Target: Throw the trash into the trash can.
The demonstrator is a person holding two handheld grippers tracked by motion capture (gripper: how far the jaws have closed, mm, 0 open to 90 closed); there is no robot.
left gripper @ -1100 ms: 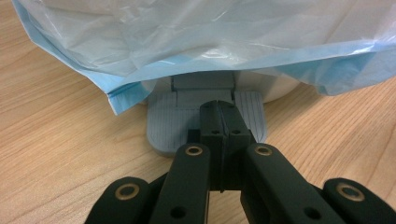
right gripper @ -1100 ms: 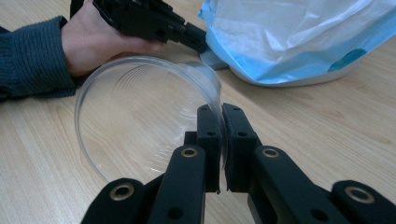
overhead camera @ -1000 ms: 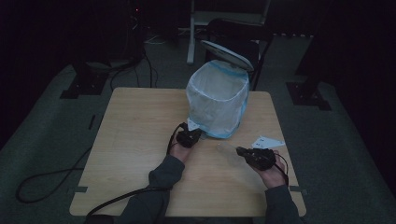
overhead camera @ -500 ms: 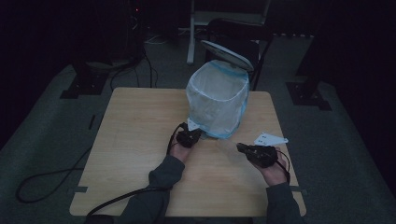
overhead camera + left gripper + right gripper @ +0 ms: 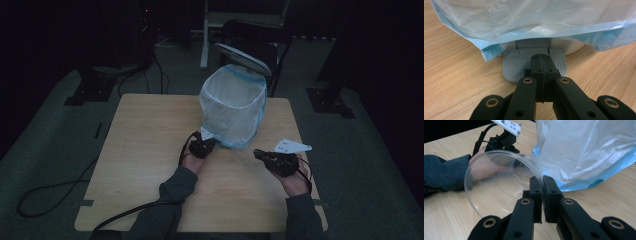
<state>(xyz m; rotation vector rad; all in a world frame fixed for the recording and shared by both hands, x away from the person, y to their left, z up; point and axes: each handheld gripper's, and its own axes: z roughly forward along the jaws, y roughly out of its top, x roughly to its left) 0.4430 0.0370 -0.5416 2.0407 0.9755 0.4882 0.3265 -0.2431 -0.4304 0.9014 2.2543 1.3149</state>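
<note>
Pedal bin [image 5: 233, 112] lined with a blue-edged bag [image 5: 544, 22], lid up, on wooden table [image 5: 145, 150].
Left gripper [image 5: 543, 60] at bin's foot, jaws closed, pressing grey pedal [image 5: 514, 66]; right gripper [image 5: 542, 185] beside bin, clamped on clear plastic cup [image 5: 499, 182] rim.

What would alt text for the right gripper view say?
The right gripper pinches the rim of a clear plastic cup above a wooden table. Behind it are the left hand with its gripper and a bin's white and blue bag.
</note>
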